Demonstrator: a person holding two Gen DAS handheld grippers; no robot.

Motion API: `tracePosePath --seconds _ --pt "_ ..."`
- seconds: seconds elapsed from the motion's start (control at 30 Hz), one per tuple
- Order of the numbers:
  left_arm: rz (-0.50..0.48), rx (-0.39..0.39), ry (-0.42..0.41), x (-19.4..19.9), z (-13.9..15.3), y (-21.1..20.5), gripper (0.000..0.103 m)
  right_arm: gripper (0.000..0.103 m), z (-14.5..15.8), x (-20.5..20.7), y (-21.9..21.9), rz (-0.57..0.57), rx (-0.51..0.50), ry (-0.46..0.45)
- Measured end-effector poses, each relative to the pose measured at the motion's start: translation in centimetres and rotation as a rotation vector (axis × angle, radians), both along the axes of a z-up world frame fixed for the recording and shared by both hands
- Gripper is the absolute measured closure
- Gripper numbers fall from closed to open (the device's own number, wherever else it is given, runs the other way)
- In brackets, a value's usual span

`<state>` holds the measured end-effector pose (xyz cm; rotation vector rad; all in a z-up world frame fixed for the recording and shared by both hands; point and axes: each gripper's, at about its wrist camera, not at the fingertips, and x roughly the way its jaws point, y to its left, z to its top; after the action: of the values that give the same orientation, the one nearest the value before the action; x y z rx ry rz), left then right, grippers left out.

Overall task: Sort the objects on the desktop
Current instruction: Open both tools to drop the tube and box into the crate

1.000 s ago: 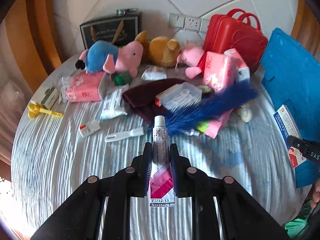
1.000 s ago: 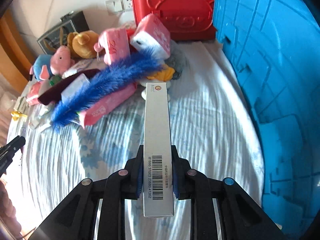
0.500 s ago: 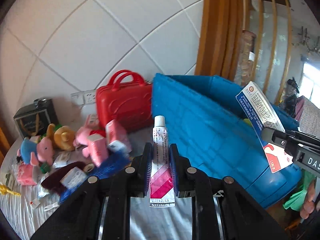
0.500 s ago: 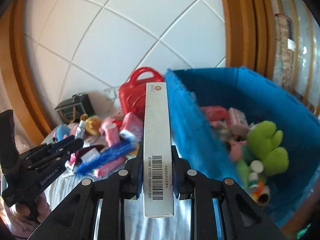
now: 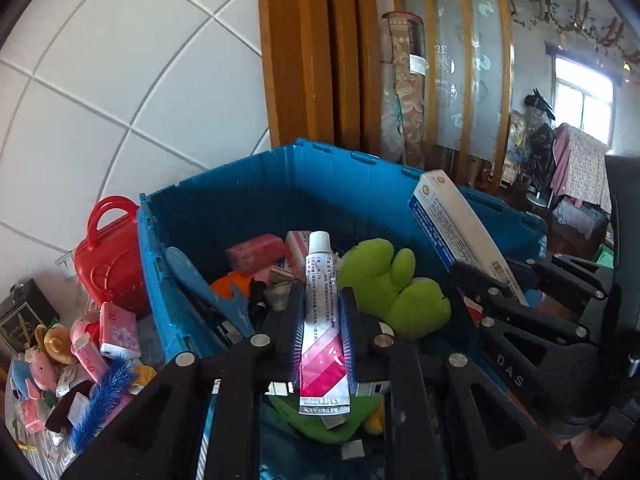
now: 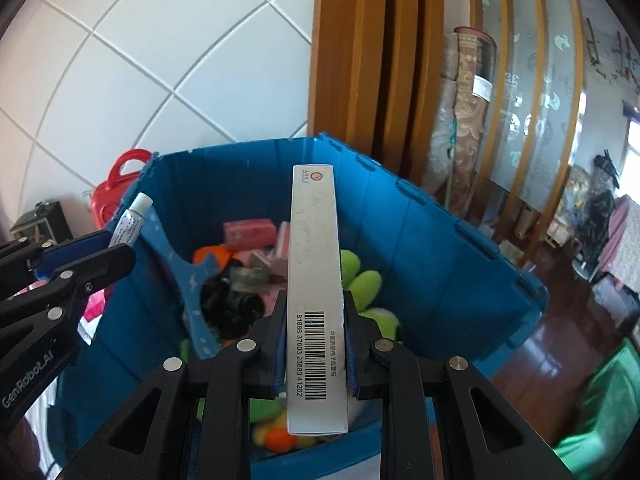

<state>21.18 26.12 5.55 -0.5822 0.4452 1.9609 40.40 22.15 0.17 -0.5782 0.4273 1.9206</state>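
A small tube [image 5: 322,320] is squeezed tight in the left tongs [image 5: 321,344], cap pointing away. A long box [image 6: 316,300] is clamped in the right tongs [image 6: 316,344]. Both are held over the open blue bin [image 6: 440,240], likely so they can be dropped in. A green plush toy [image 5: 392,284] is already inside. More toys are left on the table [image 5: 44,456].

A glossy pink-and-white foil tube [image 5: 322,320] and a long matt grey cardboard box [image 6: 316,300]. Behind them, a ribbed blue hard-plastic crate [image 6: 440,240], a fuzzy green plush toy [image 5: 394,288] and varnished wooden posts [image 6: 360,60].
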Motion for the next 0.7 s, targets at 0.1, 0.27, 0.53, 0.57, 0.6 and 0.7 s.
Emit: tracePosePath --seconds 0.1,0.27,0.53,0.57,0.6,0.7 --pt "-0.019 -0.03 -0.013 1.1 -0.6 0.9 0.086 0.081 -0.7 1.2 0.8 -0.002 -0.002 0.005" --pt "-0.02 -0.053 -0.014 2.0 -0.9 1.3 0.086 0.08 -1.6 1.8 2.7 -0.024 0.0 -0.019" --pt "-0.007 -0.029 -0.027 1.8 -0.6 0.9 0.082 0.059 -2.2 2.5 3.9 -0.044 -0.011 -0.011" --pt "-0.007 -0.024 -0.027 1.8 -0.5 0.7 0.077 0.038 -2.0 2.6 3.9 -0.051 -0.005 -0.008" --pt "-0.002 -0.015 -0.024 1.7 -0.3 0.5 0.062 0.027 -1.8 2.7 3.8 -0.06 0.002 -0.006" --pt "0.028 0.039 -0.002 1.4 0.4 -0.8 0.028 0.01 -1.0 3.0 3.3 -0.085 0.033 0.0"
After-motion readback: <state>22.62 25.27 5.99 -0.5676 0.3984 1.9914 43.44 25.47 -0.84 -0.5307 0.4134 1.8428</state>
